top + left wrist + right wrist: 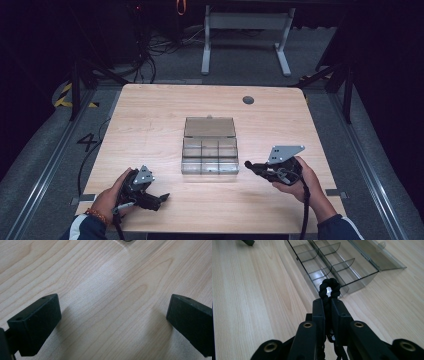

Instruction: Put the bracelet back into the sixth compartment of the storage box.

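My right gripper clamped tight on black braided cord loop, just right of clear plastic compartment box, lid open, mid light wooden table. Left gripper spread wide, holding nothing, near-left.

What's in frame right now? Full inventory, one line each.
organiser box: 1, clear smoky plastic, table centre, lid open and lying flat on the far side, divided compartments look empty
braided cord loop: 1, black, pinched in the right gripper, sticking out past its tips
table: 1, light wood, dark round grommet near the far edge
desk frame: 1, white, on the floor beyond the table
cables: several, dark, floor at far left
left gripper: 1, black, open, low over bare wood at near left
right gripper: 1, black, shut on the cord, near right, aimed at the box
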